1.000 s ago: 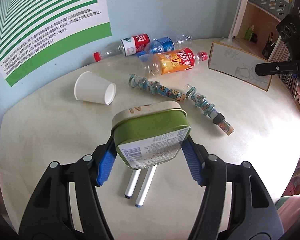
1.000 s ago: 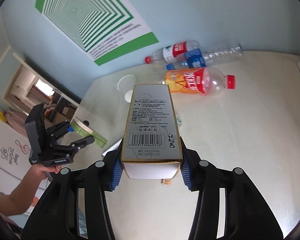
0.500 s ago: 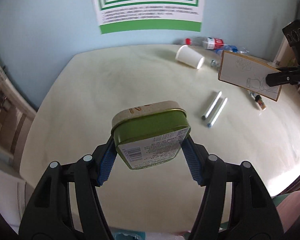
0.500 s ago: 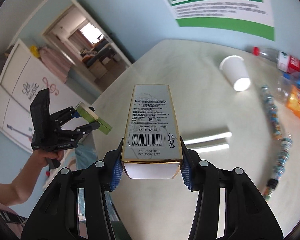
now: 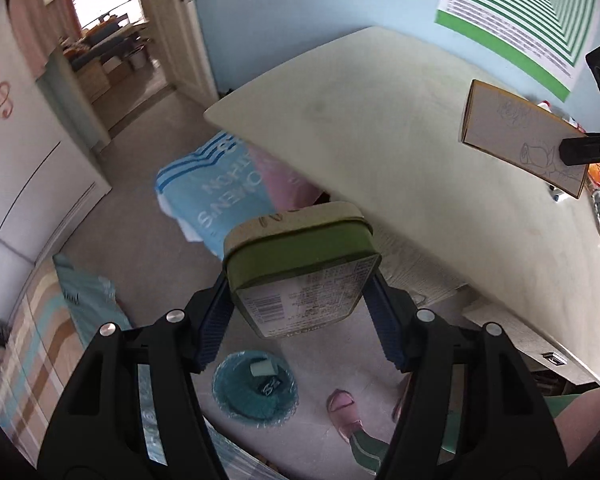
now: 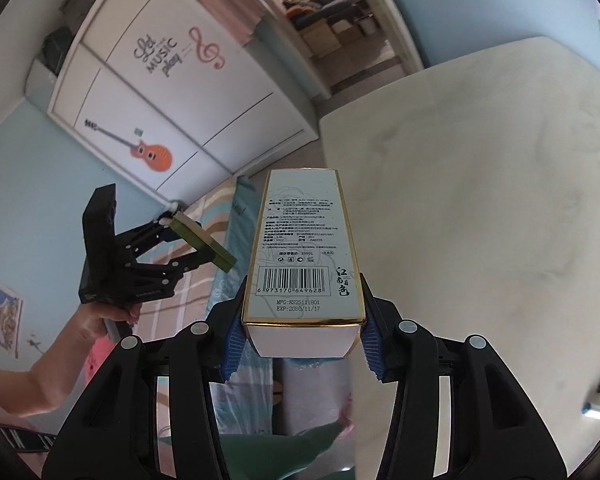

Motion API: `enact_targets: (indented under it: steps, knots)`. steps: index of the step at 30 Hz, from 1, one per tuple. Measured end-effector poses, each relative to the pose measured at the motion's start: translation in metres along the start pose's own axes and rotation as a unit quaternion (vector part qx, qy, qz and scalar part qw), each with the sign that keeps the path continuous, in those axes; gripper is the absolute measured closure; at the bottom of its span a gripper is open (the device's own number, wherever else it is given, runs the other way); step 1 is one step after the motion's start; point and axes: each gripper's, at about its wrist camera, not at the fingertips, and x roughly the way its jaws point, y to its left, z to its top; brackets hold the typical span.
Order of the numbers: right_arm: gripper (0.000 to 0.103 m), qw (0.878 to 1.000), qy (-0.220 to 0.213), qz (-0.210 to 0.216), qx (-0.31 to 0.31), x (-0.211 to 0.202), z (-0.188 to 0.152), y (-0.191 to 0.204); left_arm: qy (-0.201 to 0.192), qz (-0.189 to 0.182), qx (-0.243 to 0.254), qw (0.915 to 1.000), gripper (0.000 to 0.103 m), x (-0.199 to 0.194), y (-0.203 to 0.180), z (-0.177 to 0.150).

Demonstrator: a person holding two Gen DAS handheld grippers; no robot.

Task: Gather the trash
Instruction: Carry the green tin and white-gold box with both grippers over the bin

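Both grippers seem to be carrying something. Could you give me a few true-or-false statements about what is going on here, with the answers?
1. The left gripper holds a green tin. True.
2. The right gripper is empty. False: its pads clamp a long box printed with a barcode.
3. A blue bin stands on the floor below the green tin. True, and it already has some scraps in it.
4. The green tin rests on the table. False: it is held in the air, off the table's edge, over the floor.
5. The long box is held above the blue bin. False: it is over the table edge; that bin is not seen in the right wrist view.
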Motion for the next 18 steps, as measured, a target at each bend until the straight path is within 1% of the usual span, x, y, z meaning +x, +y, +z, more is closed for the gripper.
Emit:
enact_targets:
  steps: [4, 9, 12, 15, 18]
  knots:
    - [0.054, 0.998, 0.046, 0.035, -0.025, 0.064, 0.015, 0.038, 0.027, 0.017, -0.056, 0.9979, 0.043, 0.006, 0.04, -0.038]
    - [0.054, 0.992, 0.1, 0.06, -0.046, 0.133, 0.024, 0.077, 0.061, 0.028, -0.113, 0.9912, 0.043, 0.018, 0.08, -0.084]
    - [0.054, 0.988, 0.131, 0.066, -0.053, 0.169, 0.018, 0.094, 0.079, 0.031, -0.135, 0.9872, 0.043, 0.028, 0.099, -0.106]
    - [0.054, 0.984, 0.157, 0.069, -0.056, 0.194, 0.007, 0.105, 0.089, 0.026, -0.159, 0.983, 0.043, 0.036, 0.121, -0.125]
    - [0.054, 0.978, 0.187, 0.069, -0.062, 0.223, -0.003, 0.117, 0.097, 0.02, -0.179, 0.9789, 0.043, 0.046, 0.135, -0.142]
